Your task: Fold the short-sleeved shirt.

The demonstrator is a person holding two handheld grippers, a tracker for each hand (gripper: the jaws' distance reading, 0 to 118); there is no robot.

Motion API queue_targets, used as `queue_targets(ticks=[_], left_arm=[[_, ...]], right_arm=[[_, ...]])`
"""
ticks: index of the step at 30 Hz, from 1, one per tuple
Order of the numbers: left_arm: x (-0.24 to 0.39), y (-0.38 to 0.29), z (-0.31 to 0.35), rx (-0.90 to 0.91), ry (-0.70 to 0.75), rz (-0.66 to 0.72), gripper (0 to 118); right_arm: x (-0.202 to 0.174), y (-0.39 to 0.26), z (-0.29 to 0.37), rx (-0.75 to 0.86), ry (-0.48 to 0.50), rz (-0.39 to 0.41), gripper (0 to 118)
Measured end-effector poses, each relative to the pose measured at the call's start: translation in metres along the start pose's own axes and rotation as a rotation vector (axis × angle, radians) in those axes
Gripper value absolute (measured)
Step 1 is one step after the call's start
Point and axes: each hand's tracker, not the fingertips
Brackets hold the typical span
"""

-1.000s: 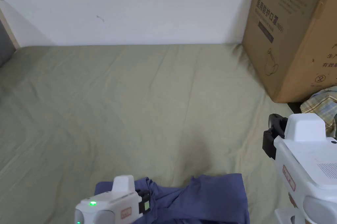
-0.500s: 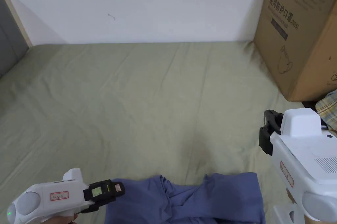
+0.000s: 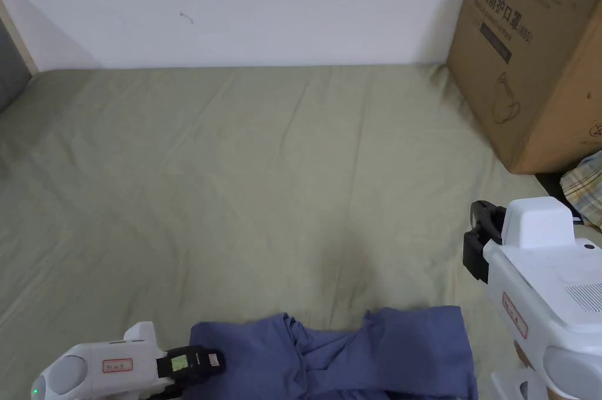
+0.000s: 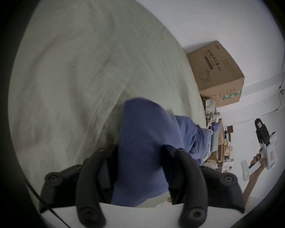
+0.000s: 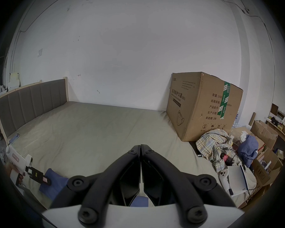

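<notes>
A blue short-sleeved shirt [image 3: 376, 354] lies crumpled on the green bed sheet [image 3: 235, 183] at the near edge, with a bunched fold in its middle. My left gripper [image 3: 214, 359] lies low at the shirt's left edge and points right. In the left gripper view its jaws stand wide apart with the blue shirt [image 4: 141, 141] running between them. My right gripper [image 3: 477, 225] hovers above the bed, to the right of the shirt, apart from it. In the right gripper view its jaws [image 5: 140, 145] meet with nothing between them.
A large cardboard box [image 3: 529, 54] stands on the bed's far right corner against the white wall. A plaid cloth [image 3: 585, 186] lies beside the box. A padded headboard [image 5: 31, 103] closes the left side. Boxes and clutter [image 5: 253, 149] sit past the right edge.
My left gripper has swung from over the shirt's middle to its left edge and now points right. The shirt's left part lies flatter. The right gripper has stayed put.
</notes>
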Motion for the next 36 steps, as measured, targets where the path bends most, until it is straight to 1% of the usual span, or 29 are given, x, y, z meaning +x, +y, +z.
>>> queue_targets(ticks=[1, 2, 3, 4, 5, 6, 7, 9, 10, 16, 18, 20, 22, 26, 28, 30, 33, 36], left_arm=[[0.002, -0.001, -0.002, 0.001, 0.008, -0.021, 43], [0.003, -0.001, -0.001, 0.01, 0.052, -0.052, 33], [0.001, -0.003, -0.001, 0.009, 0.044, -0.046, 24], [0.001, -0.003, 0.0, 0.008, 0.039, -0.039, 18], [0.001, -0.004, 0.003, 0.013, 0.027, -0.033, 16], [0.008, -0.006, 0.005, 0.026, 0.035, -0.06, 15], [0.019, -0.009, 0.008, 0.037, 0.077, -0.121, 15], [0.037, -0.011, 0.013, 0.038, 0.115, -0.206, 14], [0.043, -0.01, 0.017, 0.045, 0.124, -0.225, 13], [0.06, -0.003, 0.057, 0.064, 0.154, -0.253, 11], [0.057, -0.001, 0.078, 0.095, 0.2, -0.279, 11], [0.049, 0.003, 0.1, 0.107, 0.245, -0.271, 11], [0.043, 0.004, 0.122, 0.115, 0.319, -0.281, 11], [0.051, 0.001, 0.149, 0.127, 0.388, -0.272, 11], [0.052, 0.006, 0.146, 0.128, 0.422, -0.301, 11], [0.068, 0.005, 0.138, 0.112, 0.427, -0.279, 11], [0.107, -0.001, 0.124, 0.085, 0.394, -0.269, 11], [0.142, -0.004, 0.099, 0.06, 0.344, -0.335, 11]], right_arm=[[0.0, 0.0, 0.0, 0.0, 0.0, 0.0, 0], [0.001, 0.0, 0.0, -0.001, -0.001, -0.002, 0], [0.001, 0.0, 0.0, -0.001, -0.001, -0.005, 0], [0.002, 0.0, 0.001, 0.002, -0.001, -0.009, 0], [0.003, 0.0, 0.001, 0.002, -0.002, -0.01, 0], [0.003, 0.0, 0.002, 0.003, -0.003, -0.01, 0], [0.004, 0.0, 0.002, 0.005, -0.004, -0.01, 0], [0.005, 0.001, 0.004, 0.009, -0.002, -0.015, 0], [0.005, 0.001, 0.005, 0.012, -0.002, -0.017, 0], [0.006, 0.007, 0.01, 0.042, 0.003, -0.029, 0], [0.007, 0.008, 0.012, 0.051, 0.007, -0.033, 0], [0.007, 0.009, 0.013, 0.058, 0.014, -0.037, 0], [0.007, 0.01, 0.014, 0.067, 0.02, -0.042, 0], [0.006, 0.01, 0.015, 0.08, 0.033, -0.052, 0], [0.006, 0.009, 0.015, 0.082, 0.038, -0.059, 0], [0.006, 0.008, 0.016, 0.083, 0.042, -0.063, 0], [0.007, 0.006, 0.017, 0.082, 0.048, -0.063, 0], [0.009, 0.006, 0.019, 0.082, 0.048, -0.061, 0]])
